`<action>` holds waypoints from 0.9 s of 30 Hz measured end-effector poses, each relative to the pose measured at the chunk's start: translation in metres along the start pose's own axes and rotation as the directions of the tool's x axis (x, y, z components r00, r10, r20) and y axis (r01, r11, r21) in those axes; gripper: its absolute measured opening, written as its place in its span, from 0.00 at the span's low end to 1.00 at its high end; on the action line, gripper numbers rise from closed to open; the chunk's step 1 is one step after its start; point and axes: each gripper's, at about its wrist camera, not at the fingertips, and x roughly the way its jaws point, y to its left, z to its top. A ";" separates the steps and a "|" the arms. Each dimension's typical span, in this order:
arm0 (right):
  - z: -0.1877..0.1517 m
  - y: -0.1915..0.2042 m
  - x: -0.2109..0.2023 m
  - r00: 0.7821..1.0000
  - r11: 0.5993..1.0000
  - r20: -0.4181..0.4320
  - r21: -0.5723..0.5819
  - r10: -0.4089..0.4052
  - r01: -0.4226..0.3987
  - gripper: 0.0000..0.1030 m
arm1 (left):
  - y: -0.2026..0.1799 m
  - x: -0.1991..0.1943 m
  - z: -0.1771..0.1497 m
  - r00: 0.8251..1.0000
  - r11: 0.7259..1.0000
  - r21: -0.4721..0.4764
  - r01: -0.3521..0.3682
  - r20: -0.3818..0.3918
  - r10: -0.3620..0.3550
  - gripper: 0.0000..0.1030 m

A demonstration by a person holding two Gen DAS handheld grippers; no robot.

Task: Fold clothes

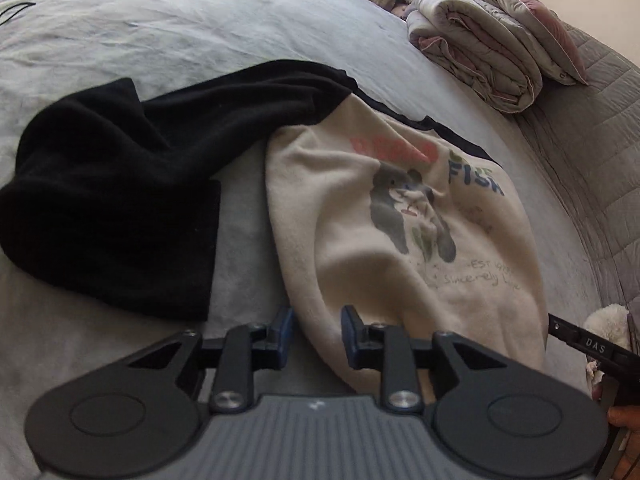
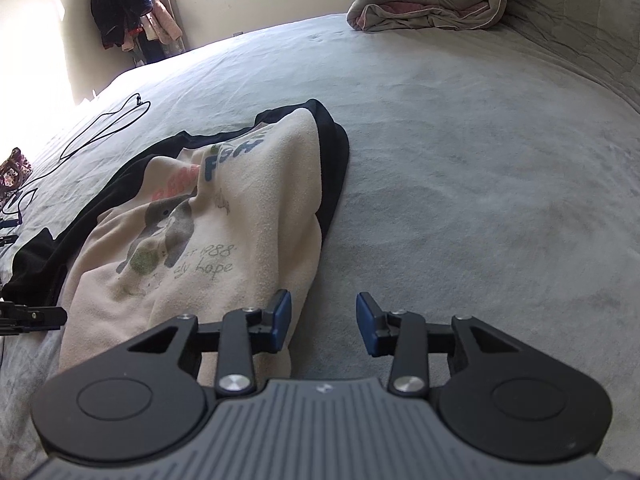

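Note:
A cream sweatshirt (image 1: pixel 400 240) with black sleeves and a bear print lies face up on the grey bed sheet (image 1: pixel 160 32). One black sleeve (image 1: pixel 112 184) is bunched out to its left. My left gripper (image 1: pixel 317 334) hovers at the sweatshirt's near hem with its jaws apart; cream cloth lies between and under the blue pads, and they do not pinch it. In the right wrist view the sweatshirt (image 2: pixel 224 240) lies to the left, its other black sleeve (image 2: pixel 332 168) tucked along the edge. My right gripper (image 2: pixel 325 322) is open, its left pad (image 2: pixel 283 318) over the hem corner.
A folded quilt (image 1: pixel 480 60) and a pillow (image 1: pixel 532 28) sit at the bed's far end, beside a quilted grey side (image 1: pixel 600 160). A black cable (image 2: pixel 108 128) trails across the sheet. Clothes (image 2: pixel 120 4) hang by the window. Bare sheet (image 2: pixel 480 160) stretches right of the sweatshirt.

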 end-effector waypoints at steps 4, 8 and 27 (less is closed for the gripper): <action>-0.001 -0.001 0.002 1.000 0.999 -0.015 0.023 0.027 -0.027 0.39 | -0.016 0.005 -0.009 0.999 0.996 0.078 -0.033 0.013 0.032 0.20; -0.003 0.002 0.001 0.997 0.997 -0.018 0.044 0.070 -0.069 0.35 | -0.028 -0.005 -0.014 0.996 0.988 0.145 -0.062 0.073 0.052 0.04; 0.005 0.004 -0.011 0.988 0.984 0.088 0.111 0.128 -0.137 0.16 | 0.018 -0.069 0.005 0.945 0.974 0.066 -0.218 0.265 0.194 0.05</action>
